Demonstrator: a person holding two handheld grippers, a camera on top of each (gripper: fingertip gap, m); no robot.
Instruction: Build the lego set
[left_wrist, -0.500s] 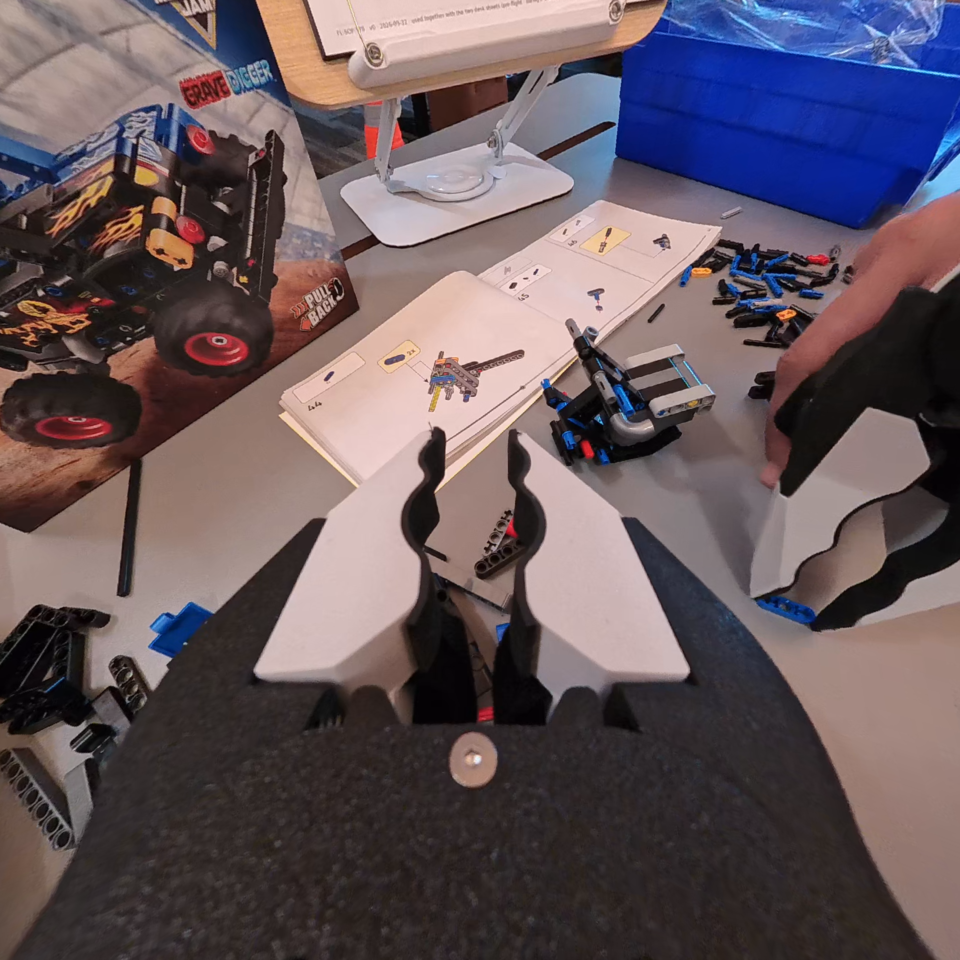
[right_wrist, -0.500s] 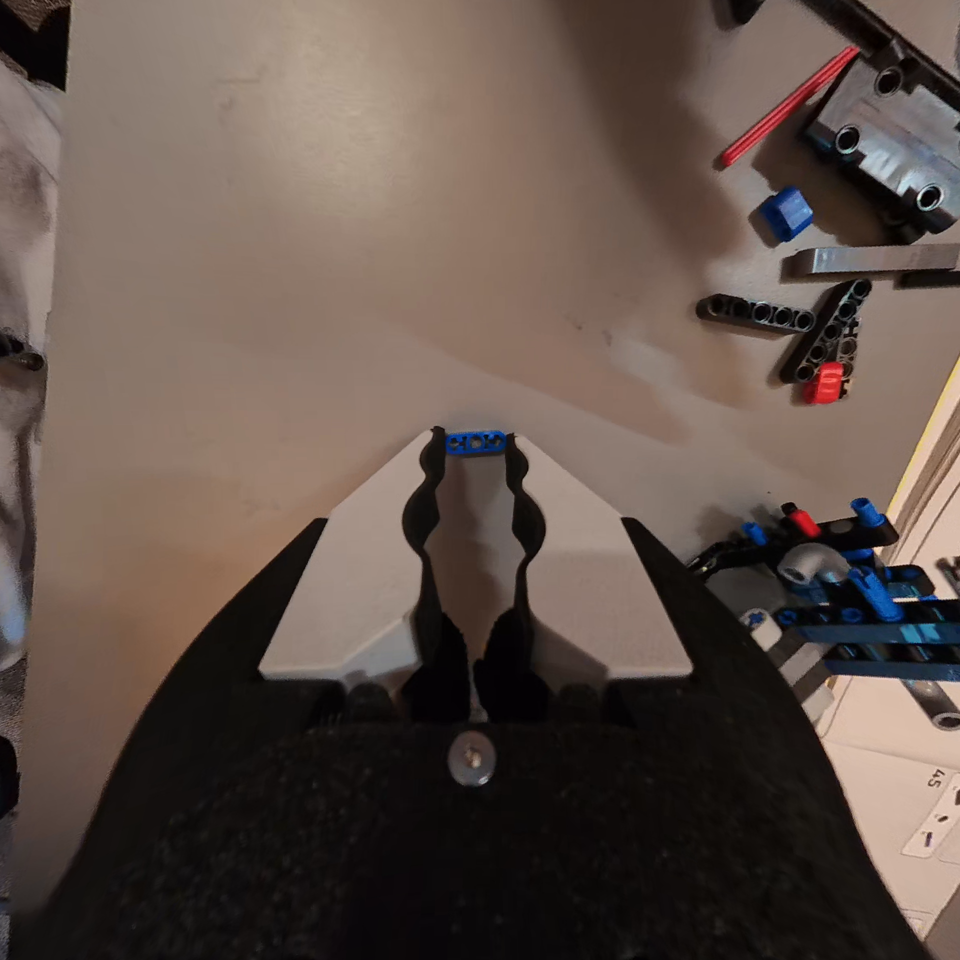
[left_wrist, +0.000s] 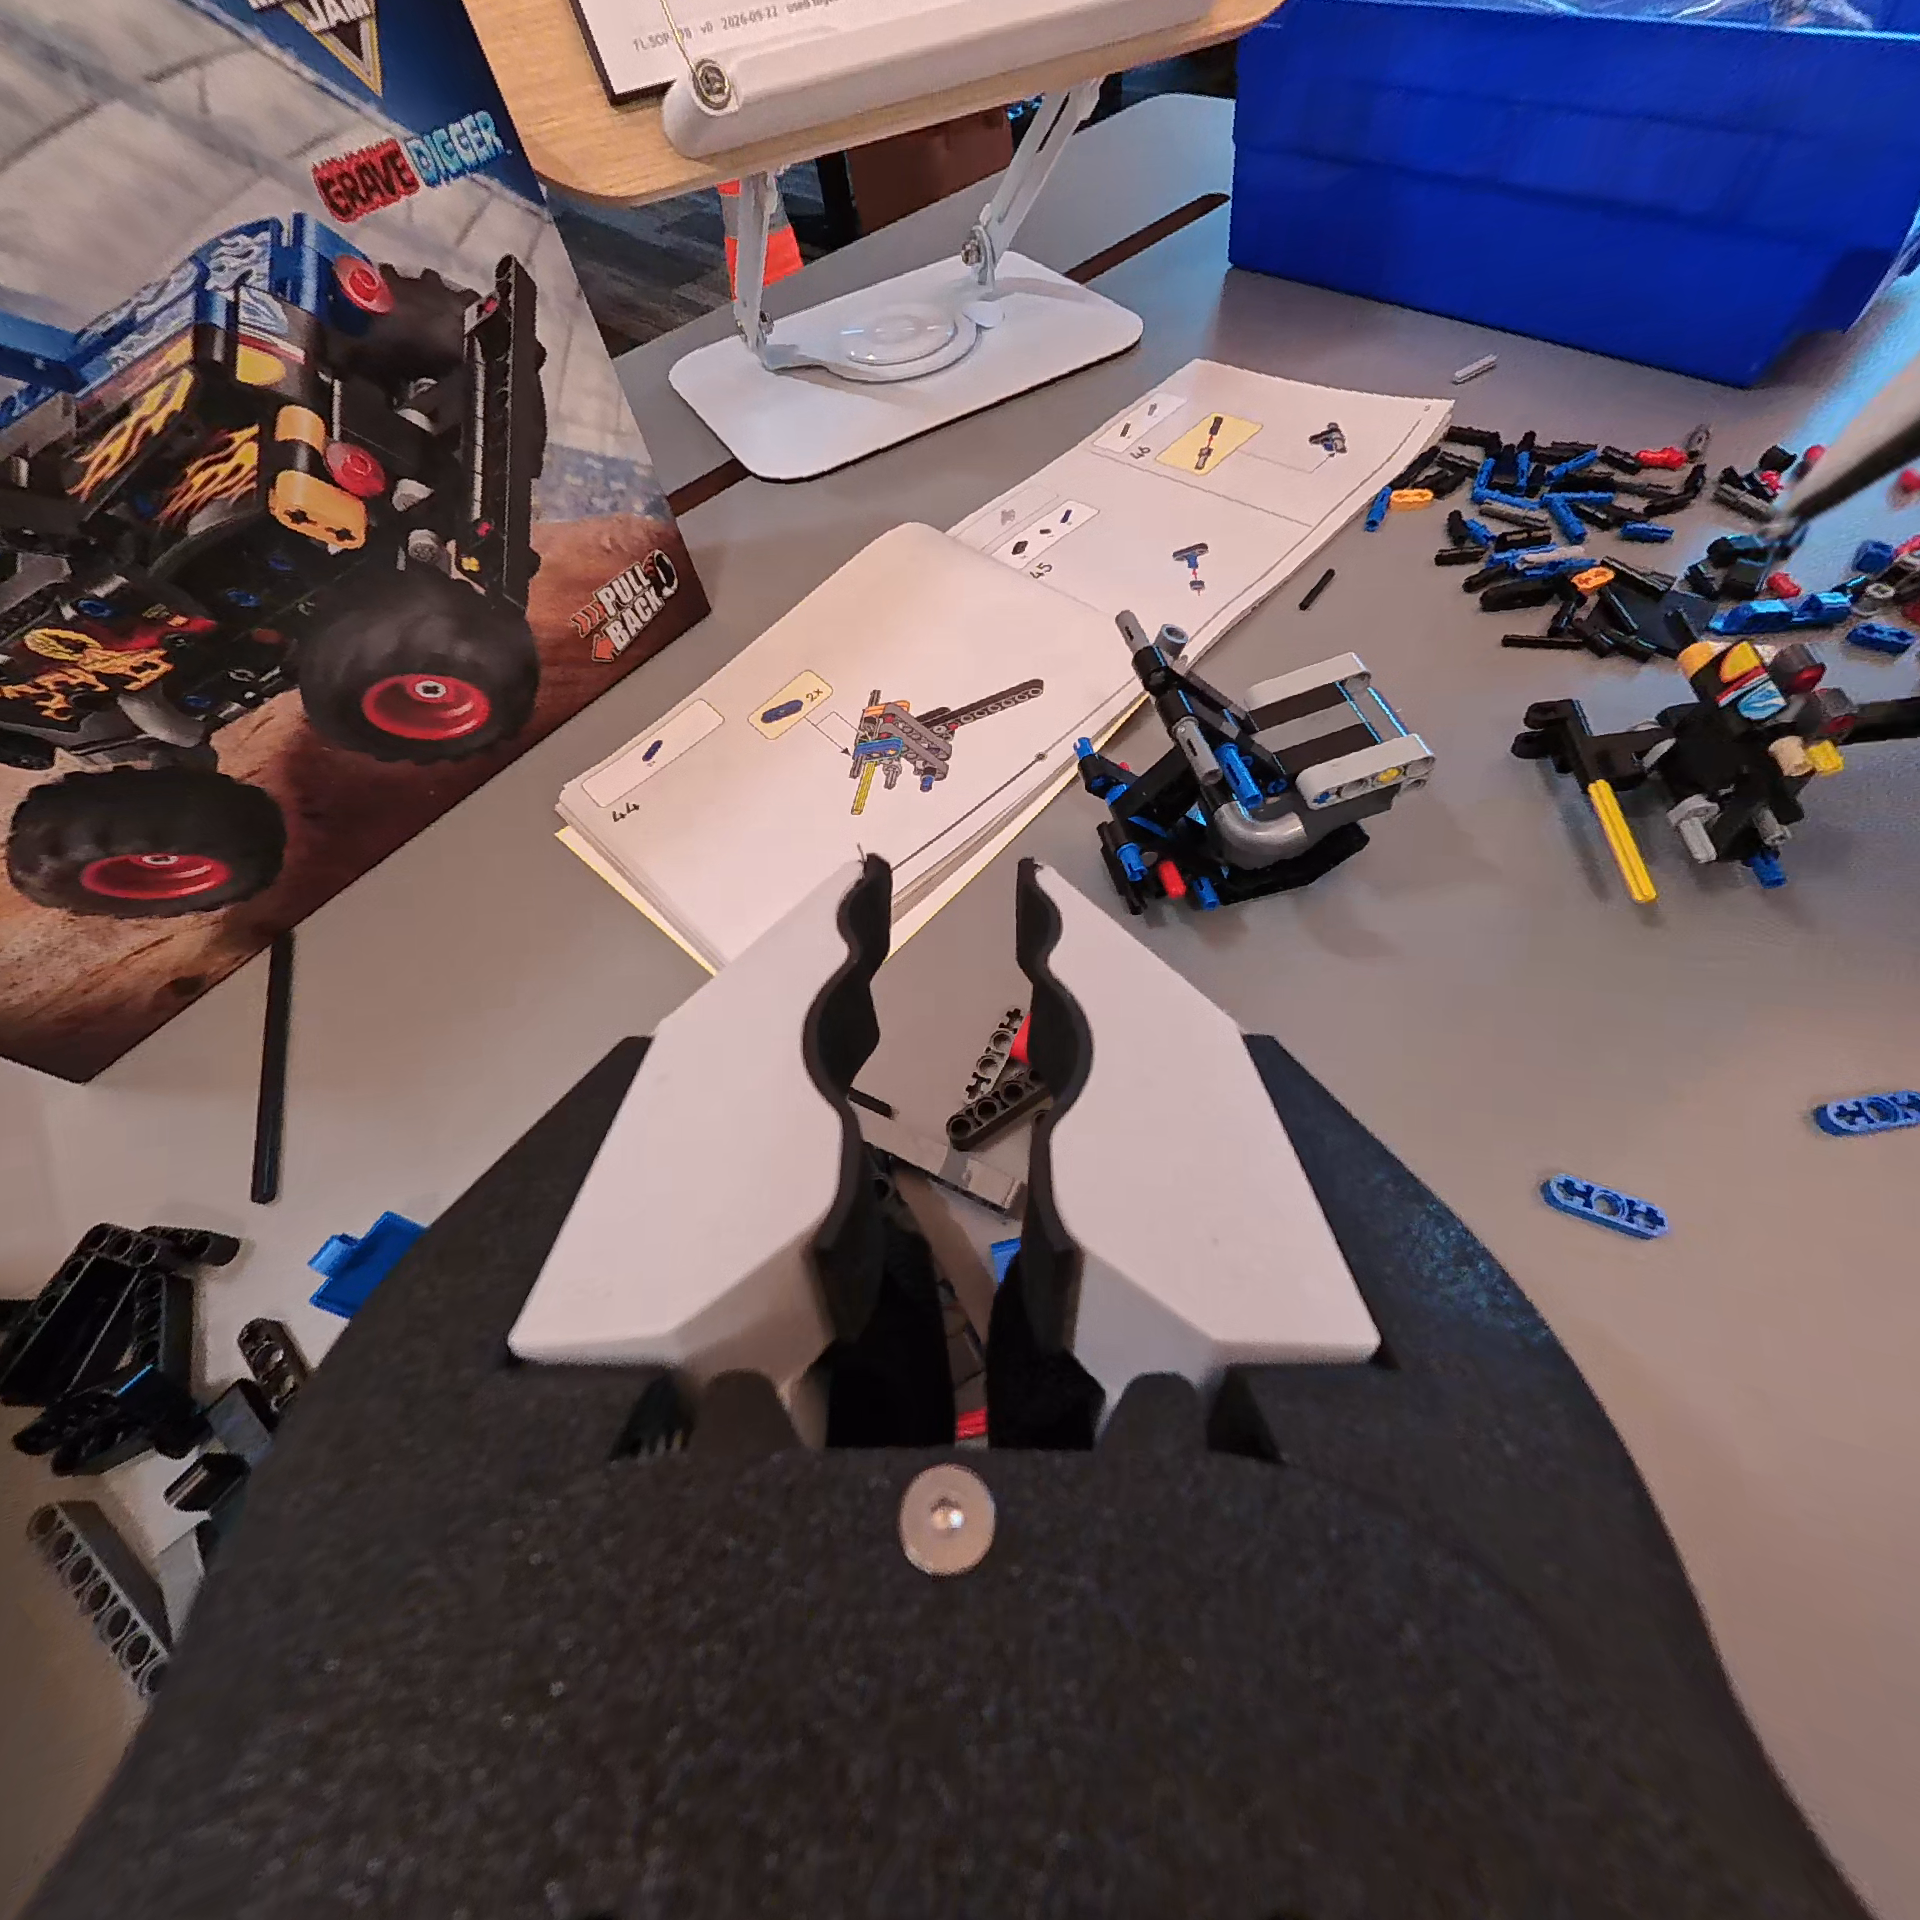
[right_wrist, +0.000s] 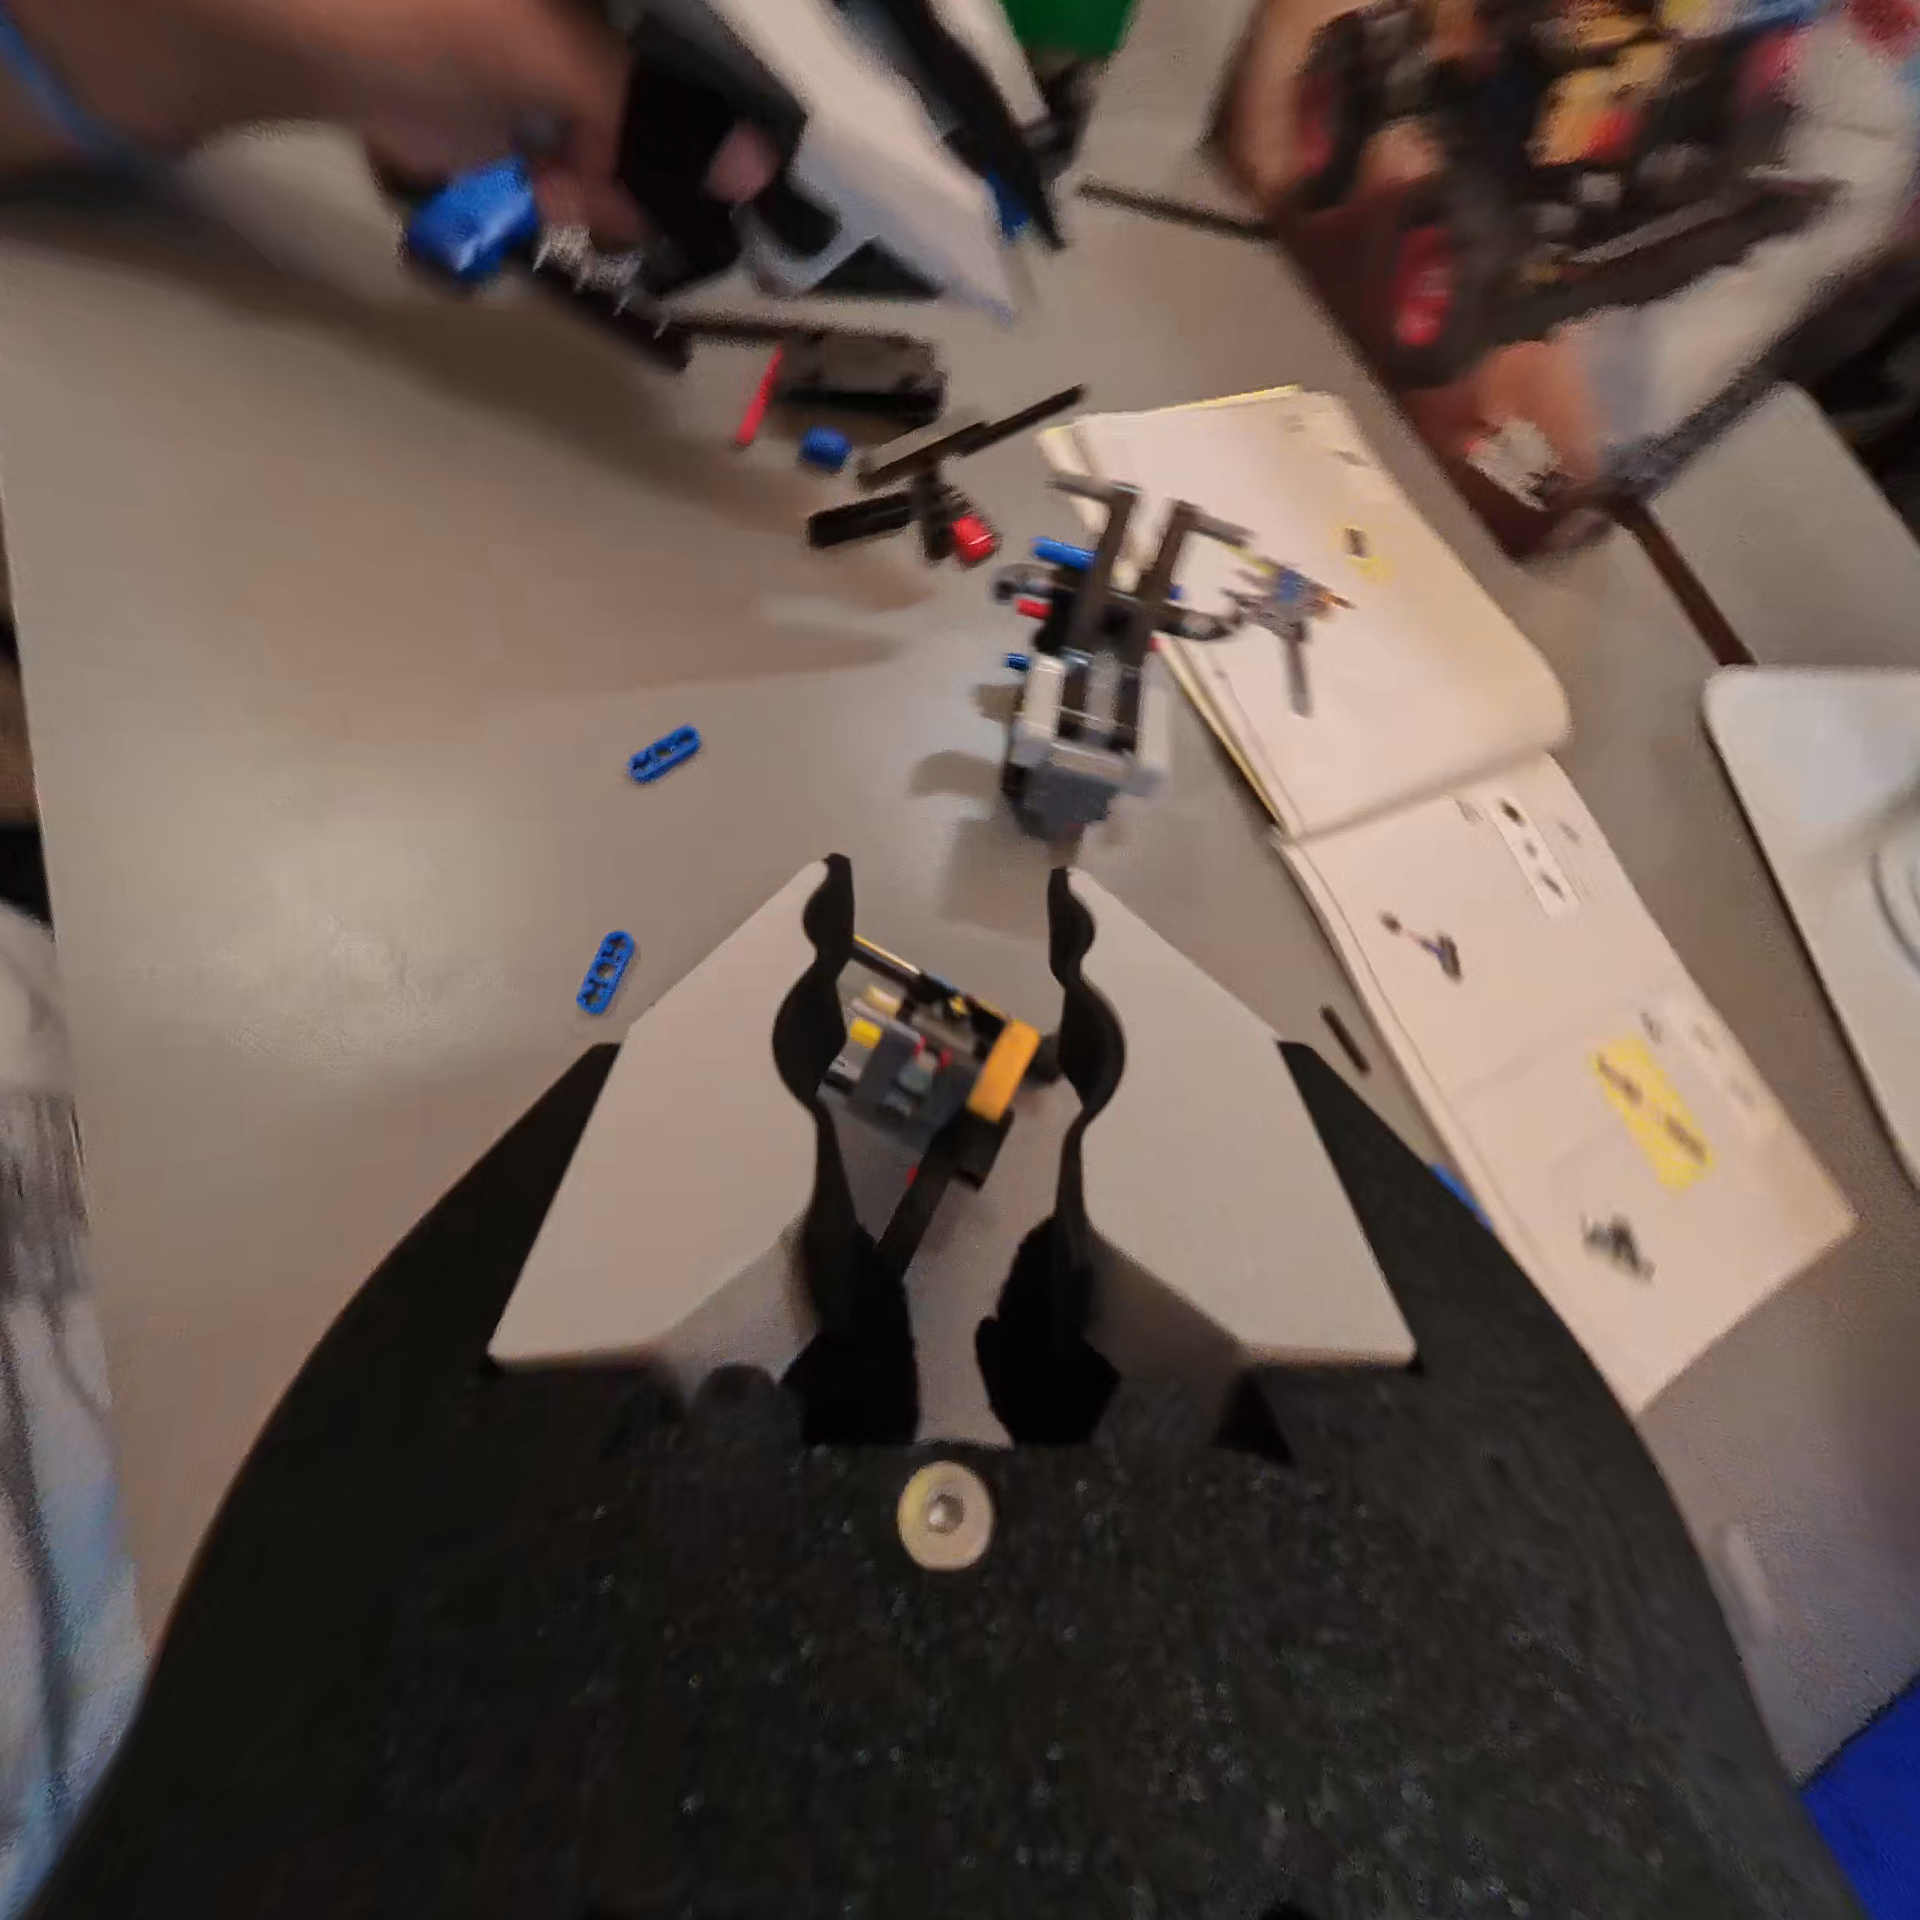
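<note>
Lego subassembly (right_wrist: 925, 1060) lies under right gripper's (right_wrist: 948, 883) parted jaws; left gripper's (left_wrist: 954, 883) gape too.

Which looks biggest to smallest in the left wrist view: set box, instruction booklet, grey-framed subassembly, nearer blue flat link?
1. set box
2. instruction booklet
3. grey-framed subassembly
4. nearer blue flat link

Apparent size only; the wide lens enlarges nearer things.

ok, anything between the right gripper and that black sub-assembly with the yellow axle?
Nothing visible. The right gripper hangs over the black sub-assembly with the yellow axle, jaws open, bare gap between. The two small blue flat liftarms lie off to its left.
</note>
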